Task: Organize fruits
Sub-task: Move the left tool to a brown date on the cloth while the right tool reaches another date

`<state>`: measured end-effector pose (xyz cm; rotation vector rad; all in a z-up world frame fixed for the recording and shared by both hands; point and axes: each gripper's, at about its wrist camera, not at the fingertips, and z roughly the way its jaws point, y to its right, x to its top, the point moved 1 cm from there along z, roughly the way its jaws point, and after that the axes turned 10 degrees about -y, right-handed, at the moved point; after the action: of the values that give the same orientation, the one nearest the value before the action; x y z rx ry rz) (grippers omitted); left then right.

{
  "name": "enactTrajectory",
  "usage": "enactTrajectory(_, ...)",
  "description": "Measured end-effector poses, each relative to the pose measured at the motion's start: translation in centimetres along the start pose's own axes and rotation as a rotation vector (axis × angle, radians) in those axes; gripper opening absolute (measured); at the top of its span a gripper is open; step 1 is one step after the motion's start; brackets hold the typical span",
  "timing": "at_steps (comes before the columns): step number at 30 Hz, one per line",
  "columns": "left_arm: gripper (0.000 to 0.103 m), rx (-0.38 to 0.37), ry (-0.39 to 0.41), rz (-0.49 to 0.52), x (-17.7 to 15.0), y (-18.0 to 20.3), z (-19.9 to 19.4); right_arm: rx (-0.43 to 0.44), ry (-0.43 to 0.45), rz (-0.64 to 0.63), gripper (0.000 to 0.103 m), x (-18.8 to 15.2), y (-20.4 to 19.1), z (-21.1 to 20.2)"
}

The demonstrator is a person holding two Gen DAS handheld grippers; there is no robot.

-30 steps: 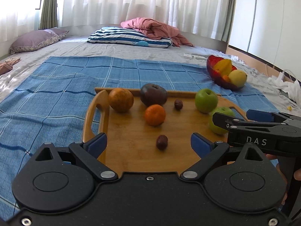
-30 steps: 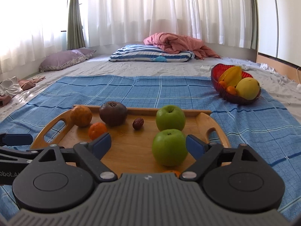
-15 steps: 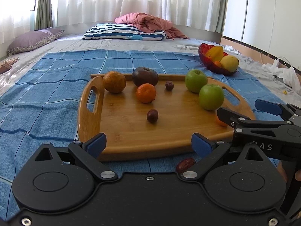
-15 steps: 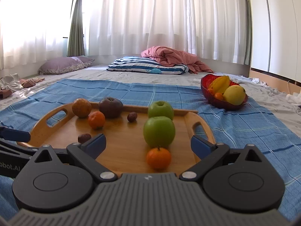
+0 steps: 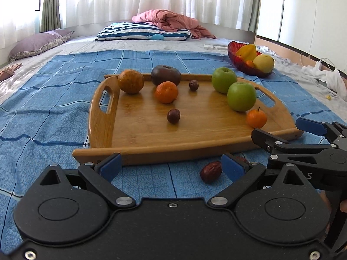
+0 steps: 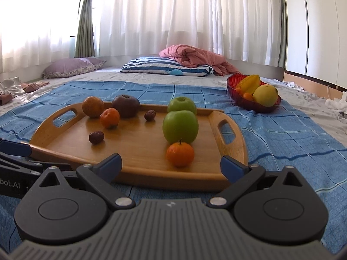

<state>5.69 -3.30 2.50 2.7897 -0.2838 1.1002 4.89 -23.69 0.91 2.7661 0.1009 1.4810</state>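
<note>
A wooden tray lies on a blue checked cloth. On it are two green apples, two small oranges, a rough orange fruit, a dark purple fruit and two dates. A red date lies on the cloth in front of the tray. My left gripper is open and empty, just short of the tray's near edge. My right gripper is open and empty at the tray's near edge; it also shows in the left wrist view.
A red bowl with a star fruit, a yellow fruit and small oranges stands on the cloth beyond the tray's right end. A striped pillow, a pink blanket and a purple pillow lie at the back. White cloth lies at right.
Both grippers have drawn back from over the tray towards its near edge. The small orange near the right handle and the red date on the cloth have come into view.
</note>
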Motion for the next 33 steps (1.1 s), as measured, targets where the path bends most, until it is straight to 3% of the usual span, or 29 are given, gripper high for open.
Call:
enactTrajectory(27,0.098,-0.002,-0.028,-0.004,-1.2,0.4,0.7,-0.009,-0.019,-0.038,0.099,-2.4,0.0,-0.7)
enactTrajectory(30,0.095,-0.024,-0.033,-0.016,-1.1,0.3,0.6,0.005,-0.020,-0.034,0.097,-2.5,0.1,-0.7)
enactTrajectory(33,0.085,-0.049,-0.035,-0.022,-1.1,0.3,0.7,0.023,-0.022,-0.028,0.094,-2.5,0.1,-0.7)
